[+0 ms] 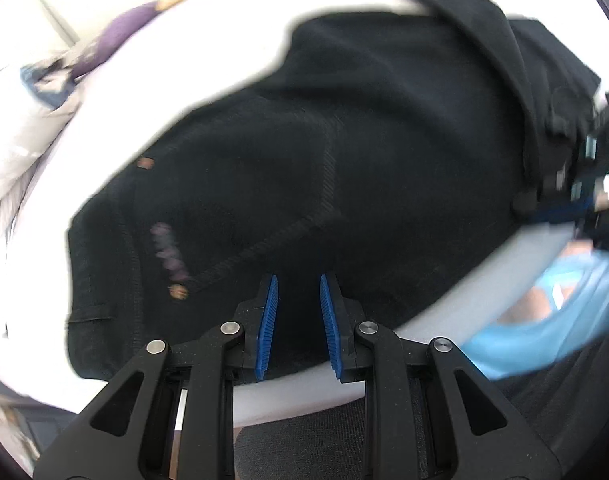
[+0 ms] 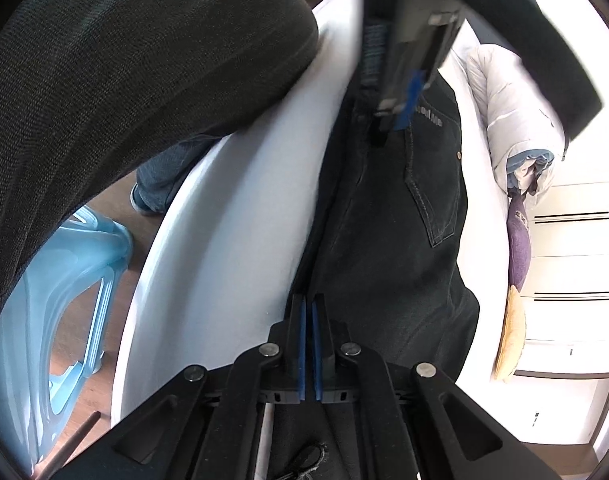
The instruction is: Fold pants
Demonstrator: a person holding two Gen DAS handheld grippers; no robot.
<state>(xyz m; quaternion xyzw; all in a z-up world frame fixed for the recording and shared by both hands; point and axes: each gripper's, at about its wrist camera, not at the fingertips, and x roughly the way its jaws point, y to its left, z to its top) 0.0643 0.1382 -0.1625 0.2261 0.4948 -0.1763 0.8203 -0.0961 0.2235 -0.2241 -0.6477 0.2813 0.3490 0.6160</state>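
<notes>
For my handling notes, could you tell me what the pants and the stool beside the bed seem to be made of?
The pants look like black denim: matte twill weave, contrast stitching and a rivet on the back pocket. The stool looks like light blue plastic, glossy and slightly translucent, moulded in one piece.

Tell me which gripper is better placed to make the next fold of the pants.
Right, probably. The right gripper is shut on the pants at their near edge, ready to carry it over. The left gripper hovers open, gripping nothing.
</notes>
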